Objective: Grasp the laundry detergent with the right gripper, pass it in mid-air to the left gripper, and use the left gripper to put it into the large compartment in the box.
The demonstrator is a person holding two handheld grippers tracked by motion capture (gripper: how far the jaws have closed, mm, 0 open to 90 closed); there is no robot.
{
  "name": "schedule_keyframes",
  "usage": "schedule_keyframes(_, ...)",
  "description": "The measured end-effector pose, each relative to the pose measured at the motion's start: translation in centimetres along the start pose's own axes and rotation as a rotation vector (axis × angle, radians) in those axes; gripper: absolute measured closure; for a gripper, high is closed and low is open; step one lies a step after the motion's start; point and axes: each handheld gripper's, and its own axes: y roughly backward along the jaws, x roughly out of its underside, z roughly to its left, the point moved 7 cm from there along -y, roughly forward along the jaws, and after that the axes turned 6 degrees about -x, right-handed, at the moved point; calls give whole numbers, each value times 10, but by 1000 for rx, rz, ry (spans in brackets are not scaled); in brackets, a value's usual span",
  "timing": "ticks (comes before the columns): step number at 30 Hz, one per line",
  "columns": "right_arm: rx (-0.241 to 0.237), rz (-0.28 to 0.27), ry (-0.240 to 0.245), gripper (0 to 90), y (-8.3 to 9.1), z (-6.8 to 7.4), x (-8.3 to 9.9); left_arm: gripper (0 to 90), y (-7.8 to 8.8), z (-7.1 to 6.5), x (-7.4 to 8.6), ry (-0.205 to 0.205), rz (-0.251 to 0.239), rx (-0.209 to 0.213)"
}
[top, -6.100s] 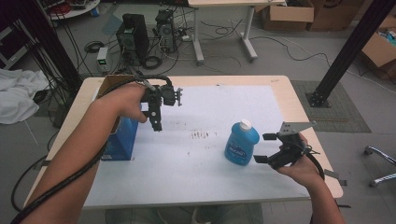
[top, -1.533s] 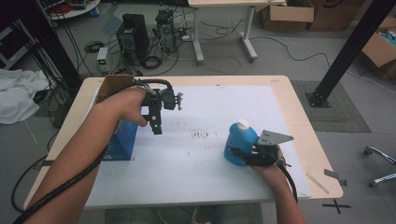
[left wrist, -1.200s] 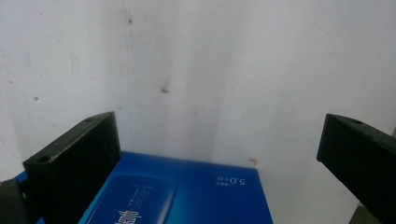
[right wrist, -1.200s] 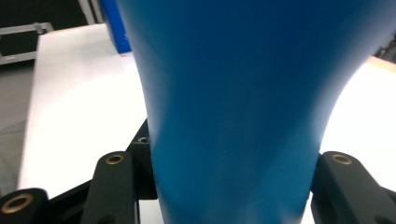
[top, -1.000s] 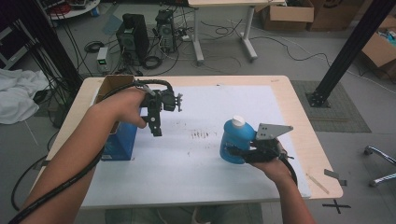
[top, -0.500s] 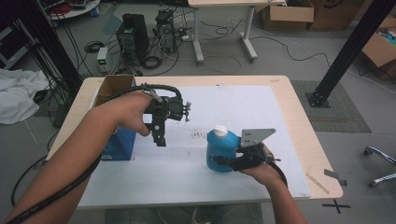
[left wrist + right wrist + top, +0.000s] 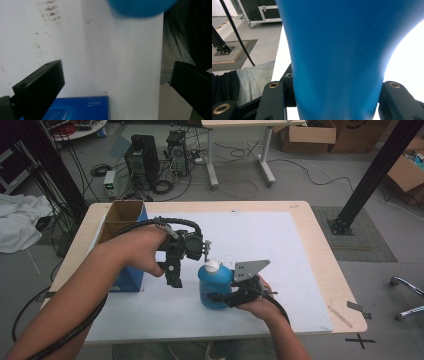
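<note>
Right gripper [image 7: 227,296]: nearest the person, low over the white mat; jaws closed on the sides of the blue bottle, pressed against its body in the right gripper view.
Blue bottle [image 7: 214,287]: upright in that grip, white cap [image 7: 212,266] uppermost, near the front middle of the mat; whether its base rests on the mat or hangs just clear cannot be told. Gripped low on the body, probably so the cap stays free.
Left gripper [image 7: 174,276]: just left of the bottle, pointing down at the mat, jaws spread wide with nothing between them; the bottle's blue edge at the top of the left gripper view. Probably waiting nearby to take the cap or neck.
White mat [image 7: 280,245]: covers most of the table top; brown smudges visible in the left gripper view.
Blue carton [image 7: 131,275]: open-topped, at the mat's left edge, behind the left forearm.
Background: computer towers, cables and cardboard boxes on the floor beyond the table.
Change from earlier frames: bottle carried leftward from the right side of the mat to beside the left gripper; left gripper shifted slightly right toward it.
</note>
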Motion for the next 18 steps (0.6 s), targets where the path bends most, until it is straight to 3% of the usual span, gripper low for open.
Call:
schedule_keyframes(9, -53, -7, 8, 452, -31, 4, -9, 1, 0, -13, -3, -17, 8, -6)
schedule_keyframes(18, -76, -7, 22, 451, -47, 5, -18, 1, 4, -19, -8, -12, -1, -22)
